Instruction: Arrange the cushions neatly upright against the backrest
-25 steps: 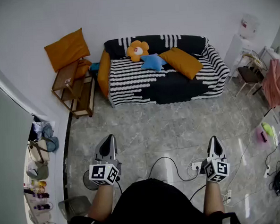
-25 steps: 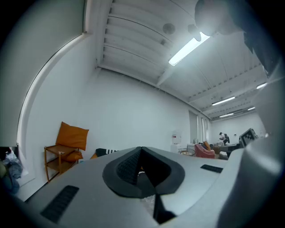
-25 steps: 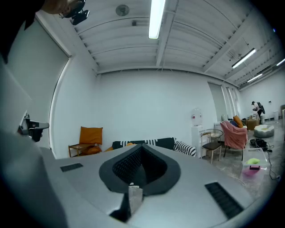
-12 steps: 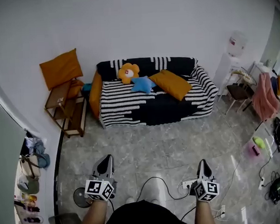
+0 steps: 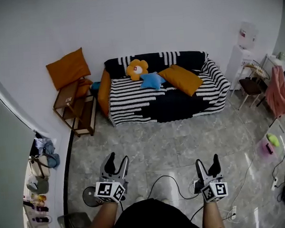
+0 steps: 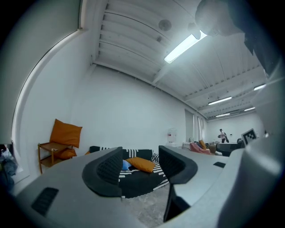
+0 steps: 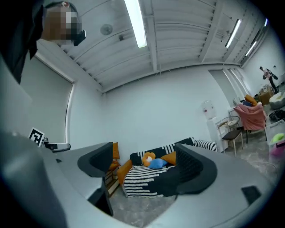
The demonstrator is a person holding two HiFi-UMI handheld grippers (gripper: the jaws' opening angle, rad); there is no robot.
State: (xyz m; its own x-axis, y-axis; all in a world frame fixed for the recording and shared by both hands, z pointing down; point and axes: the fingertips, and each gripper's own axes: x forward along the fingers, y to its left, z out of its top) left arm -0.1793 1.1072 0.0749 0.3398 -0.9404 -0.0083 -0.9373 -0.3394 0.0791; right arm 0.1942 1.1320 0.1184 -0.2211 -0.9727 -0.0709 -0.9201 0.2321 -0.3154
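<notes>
A black-and-white striped sofa [image 5: 165, 93] stands against the far wall. On its seat lie an orange flower cushion [image 5: 138, 68], a blue star cushion [image 5: 152, 80] and a flat orange cushion [image 5: 181, 79]. Another orange cushion [image 5: 103, 92] leans at the sofa's left arm. My left gripper [image 5: 117, 162] and right gripper [image 5: 207, 162] hang over the floor well short of the sofa, both with jaws opening and nothing between them. The left gripper [image 6: 140, 167] frames the orange cushion [image 6: 141, 164]. Between the jaws of the right gripper [image 7: 144, 167] shows the flower cushion [image 7: 148, 157].
A wooden side table [image 5: 74, 98] left of the sofa carries a large orange cushion [image 5: 68, 67] propped on the wall. A floor fan [image 5: 92, 196] and cables [image 5: 175, 174] lie by my feet. A chair [image 5: 253, 78], water dispenser [image 5: 247, 37] and pink cloth [image 5: 278, 88] stand right.
Both grippers' jaws were shut in the earlier frames and now stand apart. The grippers sit a little lower in the head view.
</notes>
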